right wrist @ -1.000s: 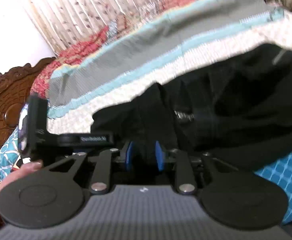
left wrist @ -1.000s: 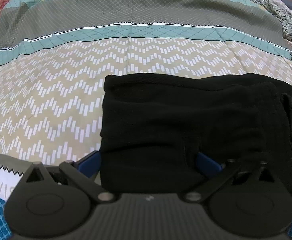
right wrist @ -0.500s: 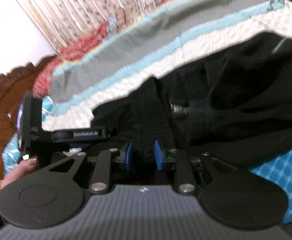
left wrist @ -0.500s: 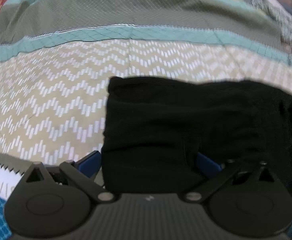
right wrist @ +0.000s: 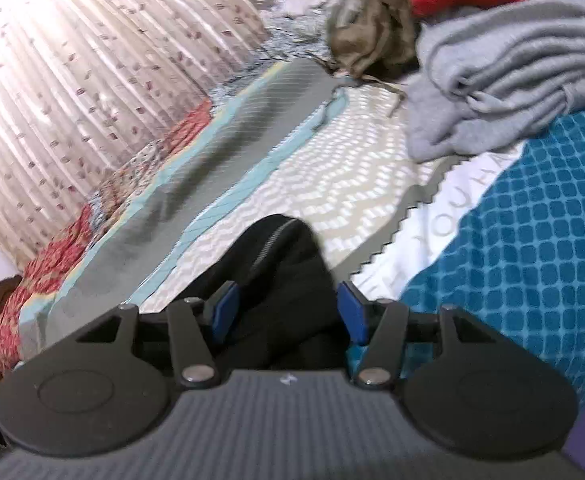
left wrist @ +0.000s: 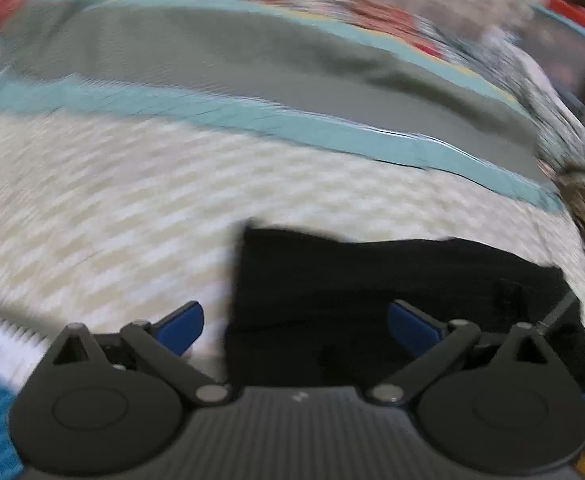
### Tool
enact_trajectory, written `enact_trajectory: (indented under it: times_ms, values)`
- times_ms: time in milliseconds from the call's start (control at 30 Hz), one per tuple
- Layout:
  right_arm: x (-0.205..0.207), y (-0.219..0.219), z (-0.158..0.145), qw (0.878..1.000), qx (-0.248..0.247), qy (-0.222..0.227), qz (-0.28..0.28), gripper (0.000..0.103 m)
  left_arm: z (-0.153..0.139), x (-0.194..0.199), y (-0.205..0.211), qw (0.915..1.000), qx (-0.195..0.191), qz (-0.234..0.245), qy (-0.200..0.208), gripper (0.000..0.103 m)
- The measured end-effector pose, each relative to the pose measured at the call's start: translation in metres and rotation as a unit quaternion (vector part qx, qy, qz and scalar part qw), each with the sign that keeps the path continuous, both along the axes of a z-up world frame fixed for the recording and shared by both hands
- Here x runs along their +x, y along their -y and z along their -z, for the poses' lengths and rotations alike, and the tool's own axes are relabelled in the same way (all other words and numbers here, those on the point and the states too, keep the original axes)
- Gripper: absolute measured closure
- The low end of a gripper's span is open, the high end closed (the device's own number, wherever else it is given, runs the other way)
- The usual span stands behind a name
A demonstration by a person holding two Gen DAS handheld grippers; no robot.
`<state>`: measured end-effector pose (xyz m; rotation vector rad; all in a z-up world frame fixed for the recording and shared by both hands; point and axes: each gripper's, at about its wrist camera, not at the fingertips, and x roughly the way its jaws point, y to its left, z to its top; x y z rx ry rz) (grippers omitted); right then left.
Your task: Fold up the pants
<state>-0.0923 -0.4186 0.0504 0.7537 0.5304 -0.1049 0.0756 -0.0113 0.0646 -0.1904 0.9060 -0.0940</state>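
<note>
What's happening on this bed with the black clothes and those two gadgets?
A person is folding black pants on a patterned bedspread, using a handheld gripper in each hand. The left gripper is open, its blue fingers spread wide over the folded fabric. The right gripper is also open, with black cloth bunched between its fingers but not pinched. A grey sweater lies further off on the bed. The left view is blurred, so finer detail is unclear.

Left view motion-blurred; curtain point(right wrist: 104, 80) backlit, glaring
</note>
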Motion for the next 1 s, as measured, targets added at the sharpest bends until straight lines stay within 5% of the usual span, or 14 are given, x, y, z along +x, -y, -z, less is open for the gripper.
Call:
enact_trajectory:
  times_ms: [167,200,233,300,433,600,633,767,867,933,1000]
  values:
    - [0.017,0.007,0.022,0.999,0.031,-0.027,-0.01,0.045,-0.038,0.039,0.128,0.9869,0.058,0.149,0.023,0.002]
    - [0.017,0.007,0.024,0.999,0.034,-0.028,-0.015,0.054,-0.042,0.045,0.154,0.9822,0.061,0.176,0.023,0.001]
    - [0.016,0.002,0.022,0.999,0.031,-0.026,-0.026,0.076,-0.044,0.053,0.184,0.9768,0.064,0.203,0.018,0.0]
    - [0.011,-0.009,0.014,0.999,0.011,-0.021,-0.038,0.082,-0.04,0.067,0.234,0.9685,0.072,0.238,-0.004,0.0]
    - [0.0,-0.038,-0.005,0.995,-0.067,0.025,-0.068,0.082,-0.017,0.088,0.312,0.9595,0.082,0.263,-0.06,0.001]
    - [-0.008,-0.071,-0.019,0.981,-0.143,0.055,-0.12,0.082,0.005,0.078,0.347,0.9474,0.127,0.279,-0.091,0.0]
    - [-0.008,-0.073,-0.021,0.979,-0.147,0.061,-0.125,0.082,0.011,0.075,0.35,0.9436,0.145,0.284,-0.09,0.005]
    - [-0.011,-0.075,-0.027,0.977,-0.145,0.078,-0.133,0.082,0.024,0.075,0.34,0.9418,0.188,0.265,-0.088,0.083]
    - [-0.011,-0.068,-0.023,0.981,-0.125,0.079,-0.125,0.075,0.014,0.078,0.314,0.9568,0.137,0.24,-0.09,0.085]
    - [-0.009,-0.067,-0.018,0.983,-0.113,0.074,-0.124,0.049,0.007,0.077,0.299,0.9613,0.11,0.235,-0.093,0.085]
    - [-0.011,-0.071,-0.012,0.983,-0.109,0.059,-0.137,0.048,-0.001,0.074,0.286,0.963,0.092,0.236,-0.092,0.085]
